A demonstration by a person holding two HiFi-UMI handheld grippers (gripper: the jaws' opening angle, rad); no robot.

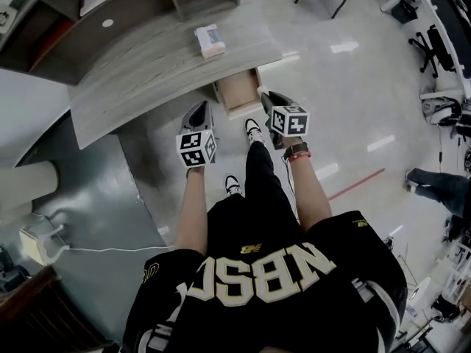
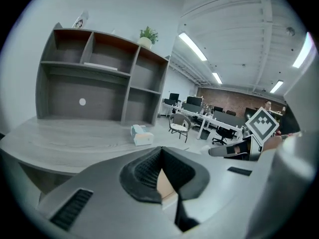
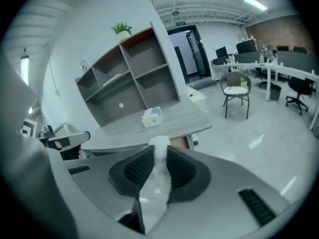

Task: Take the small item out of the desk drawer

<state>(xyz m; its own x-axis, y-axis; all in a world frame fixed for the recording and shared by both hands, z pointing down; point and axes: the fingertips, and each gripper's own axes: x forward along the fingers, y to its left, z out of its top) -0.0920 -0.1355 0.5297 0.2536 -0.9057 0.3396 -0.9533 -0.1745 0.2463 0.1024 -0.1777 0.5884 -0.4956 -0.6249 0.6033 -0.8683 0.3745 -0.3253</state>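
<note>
Right tongs [image 3: 159, 153] are clamped on the small white item [image 3: 155, 188], holding it in the air, clear of the open drawer [image 1: 239, 90] under the grey desk's [image 1: 147, 65] right end. Left tongs [image 2: 160, 153] are pinched together, empty. One tissue box [image 1: 210, 40] sits on the woodgrain top, with shelves [image 2: 99, 78] at its far side, a glossy pale floor [image 1: 346, 87] and an office chair [image 3: 236, 91] beyond.
</note>
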